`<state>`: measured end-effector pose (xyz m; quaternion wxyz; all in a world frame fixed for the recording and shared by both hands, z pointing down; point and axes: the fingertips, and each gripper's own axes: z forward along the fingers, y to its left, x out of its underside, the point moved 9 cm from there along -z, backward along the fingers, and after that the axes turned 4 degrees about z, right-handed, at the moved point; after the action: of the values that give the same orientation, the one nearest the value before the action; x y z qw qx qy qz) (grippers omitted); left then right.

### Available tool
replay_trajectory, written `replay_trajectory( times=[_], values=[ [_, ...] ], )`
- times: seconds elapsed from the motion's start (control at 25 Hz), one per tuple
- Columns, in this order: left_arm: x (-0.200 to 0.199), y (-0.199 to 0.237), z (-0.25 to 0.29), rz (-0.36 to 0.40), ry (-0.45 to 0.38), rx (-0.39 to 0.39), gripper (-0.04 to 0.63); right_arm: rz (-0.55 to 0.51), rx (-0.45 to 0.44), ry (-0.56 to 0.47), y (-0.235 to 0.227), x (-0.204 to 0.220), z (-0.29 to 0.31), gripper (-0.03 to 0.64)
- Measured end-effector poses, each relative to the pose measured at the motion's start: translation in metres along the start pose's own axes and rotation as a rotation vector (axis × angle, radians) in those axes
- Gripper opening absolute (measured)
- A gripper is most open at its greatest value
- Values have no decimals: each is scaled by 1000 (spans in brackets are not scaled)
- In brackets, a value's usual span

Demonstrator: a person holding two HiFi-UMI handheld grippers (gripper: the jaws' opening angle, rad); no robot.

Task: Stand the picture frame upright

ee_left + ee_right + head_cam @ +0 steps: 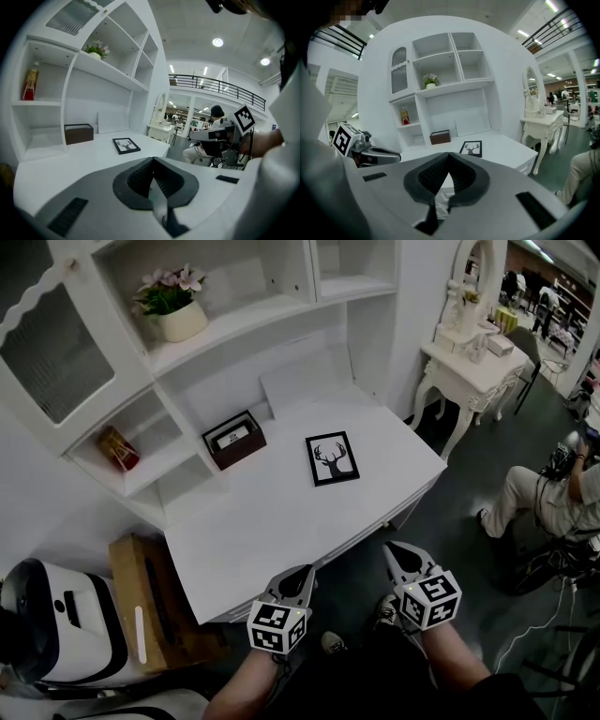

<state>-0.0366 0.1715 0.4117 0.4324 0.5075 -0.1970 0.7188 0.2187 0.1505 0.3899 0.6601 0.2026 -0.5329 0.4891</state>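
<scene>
A black picture frame [332,458] with a deer-head print lies flat on the white desk [253,531], toward its back right. It also shows in the left gripper view as the picture frame [126,145] and in the right gripper view as the picture frame [471,148]. My left gripper [308,570] hovers at the desk's front edge, shut and empty. My right gripper [391,549] hangs off the front right corner, shut with nothing in it. Both are well short of the frame.
A dark brown box [234,439] sits at the desk's back left. A flower pot [178,320] and a red bottle [119,448] stand on the shelves. A wooden crate [150,606] is on the floor at left. A person [553,498] sits at right near a white dresser [469,362].
</scene>
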Motion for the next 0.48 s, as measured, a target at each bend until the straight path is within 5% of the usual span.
replay_trajectory(
  times=[0.48],
  values=[
    [6,14,-3,-28,11,-31,6,-14,-42,39,6,-4,28,3]
  ],
)
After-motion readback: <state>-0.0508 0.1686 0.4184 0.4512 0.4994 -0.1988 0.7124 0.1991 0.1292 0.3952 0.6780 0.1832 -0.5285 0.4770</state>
